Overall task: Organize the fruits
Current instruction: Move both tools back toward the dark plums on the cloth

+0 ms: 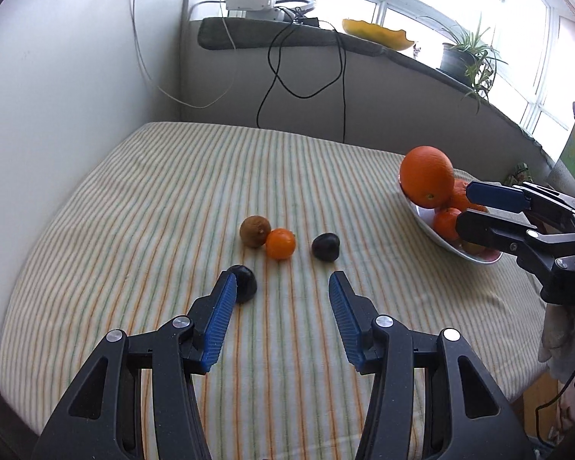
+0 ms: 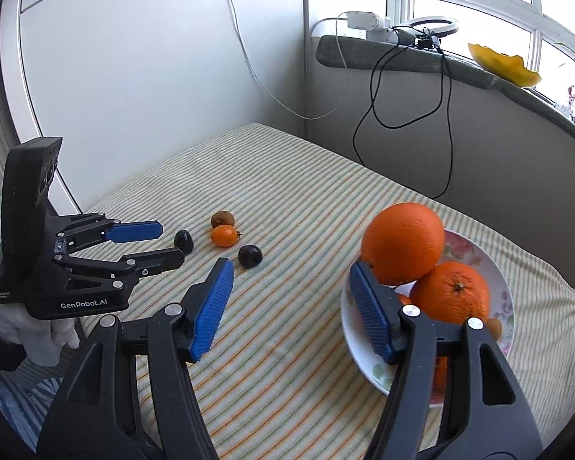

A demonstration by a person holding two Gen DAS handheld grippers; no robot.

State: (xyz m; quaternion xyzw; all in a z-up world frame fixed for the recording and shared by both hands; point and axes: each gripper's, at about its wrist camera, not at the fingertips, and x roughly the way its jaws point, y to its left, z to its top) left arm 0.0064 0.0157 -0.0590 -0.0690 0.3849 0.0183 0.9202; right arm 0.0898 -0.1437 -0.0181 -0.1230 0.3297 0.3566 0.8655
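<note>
On the striped cloth lie a brown kiwi (image 1: 255, 231), a small orange fruit (image 1: 280, 244) touching it, and two dark plums (image 1: 326, 246) (image 1: 243, 283). My left gripper (image 1: 281, 281) is open and empty, its left finger beside the near plum. A white floral plate (image 2: 475, 253) at the right holds a big orange (image 2: 402, 243) stacked on other oranges (image 2: 454, 293). My right gripper (image 2: 289, 272) is open and empty, its right finger at the plate's left rim beside the big orange. It also shows in the left wrist view (image 1: 465, 207).
The table (image 1: 172, 176) stands against a white wall at the left and a grey ledge behind. Black and white cables (image 1: 306, 76) hang over the ledge. A yellow bowl (image 1: 379, 32) and a potted plant (image 1: 464, 57) stand on the sill.
</note>
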